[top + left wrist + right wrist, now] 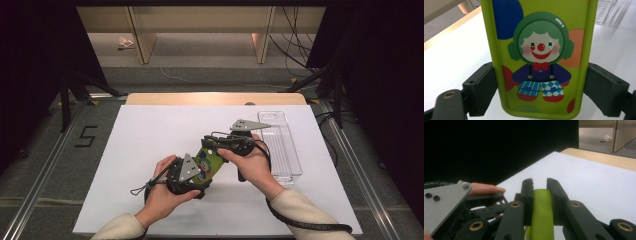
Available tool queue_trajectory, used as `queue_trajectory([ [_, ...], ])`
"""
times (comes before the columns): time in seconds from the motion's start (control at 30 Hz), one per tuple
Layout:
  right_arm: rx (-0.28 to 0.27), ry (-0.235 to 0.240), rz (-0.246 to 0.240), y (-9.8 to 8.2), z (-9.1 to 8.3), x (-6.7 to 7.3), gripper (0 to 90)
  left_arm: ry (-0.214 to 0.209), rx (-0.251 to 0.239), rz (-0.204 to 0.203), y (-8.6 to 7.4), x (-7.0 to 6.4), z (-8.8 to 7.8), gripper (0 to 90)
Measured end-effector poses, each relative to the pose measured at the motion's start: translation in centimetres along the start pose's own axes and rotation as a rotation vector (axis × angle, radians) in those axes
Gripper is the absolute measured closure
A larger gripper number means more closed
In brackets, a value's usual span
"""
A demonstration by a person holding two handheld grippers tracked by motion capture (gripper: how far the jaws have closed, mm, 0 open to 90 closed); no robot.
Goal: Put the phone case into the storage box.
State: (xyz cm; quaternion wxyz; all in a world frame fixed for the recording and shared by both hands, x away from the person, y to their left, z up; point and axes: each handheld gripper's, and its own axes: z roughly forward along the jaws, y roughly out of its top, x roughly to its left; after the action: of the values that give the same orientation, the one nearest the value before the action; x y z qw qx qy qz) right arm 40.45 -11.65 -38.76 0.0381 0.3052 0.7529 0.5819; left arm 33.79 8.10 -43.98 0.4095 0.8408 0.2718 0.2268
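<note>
The green phone case point(211, 161) printed with a clown sat between your two grippers, held up off the white desk point(150, 140) near the middle of its front half. In the left gripper view its clown face point(540, 47) looked straight at the camera, and the case's long edges lay against the two black pads point(482, 88) of your left gripper point(192, 175), whose jaws stood wide and were clamped across its width. Your right gripper point(222, 145) had its jaws drawn close together on the case's thin green edge point(541, 212), one pad on each face. Your left hand point(162, 192) was toward the desk's front edge, your right hand point(252, 165) just beside it. A clear plastic tray point(280, 145) lay along the desk's right edge.
</note>
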Motion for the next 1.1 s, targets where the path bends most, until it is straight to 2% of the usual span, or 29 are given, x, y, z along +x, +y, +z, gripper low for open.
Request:
queue_trajectory([
  [0.17, -0.009, 0.000, 0.000, 0.3, -0.2, 0.2, 77.6, -0.008, -0.016, 0.002, 0.1, 0.0, -0.1, 15.4],
  [0.23, -0.010, 0.005, -0.003, 0.4, -0.4, 0.3, 77.8, -0.004, -0.020, -0.002, 0.1, 0.2, -0.2, 18.7],
  [0.33, -0.022, 0.010, -0.010, 0.8, -0.7, 0.2, 77.7, -0.006, -0.021, -0.022, -0.1, 0.6, -0.2, 16.6],
  [0.43, -0.008, 0.000, -0.046, 1.3, -1.2, 0.1, 77.7, -0.014, -0.034, -0.049, -0.2, 1.0, -0.3, 16.2],
  [0.57, -0.009, -0.010, -0.063, 1.8, -1.8, -0.3, 77.7, -0.018, -0.046, -0.079, -0.3, 1.6, -0.5, 16.1],
  [0.7, 0.002, -0.016, -0.082, 2.1, -2.3, -0.6, 77.7, -0.021, -0.048, -0.100, -0.5, 1.9, -0.5, 16.2],
  [0.93, 0.028, -0.021, -0.108, 2.4, -2.7, -1.0, 77.7, -0.019, -0.045, -0.110, -0.6, 2.1, -0.5, 16.9],
  [1.1, 0.071, -0.010, -0.159, 2.5, -2.6, -1.0, 77.7, -0.020, -0.048, -0.116, -0.6, 2.2, -0.5, 17.2],
])
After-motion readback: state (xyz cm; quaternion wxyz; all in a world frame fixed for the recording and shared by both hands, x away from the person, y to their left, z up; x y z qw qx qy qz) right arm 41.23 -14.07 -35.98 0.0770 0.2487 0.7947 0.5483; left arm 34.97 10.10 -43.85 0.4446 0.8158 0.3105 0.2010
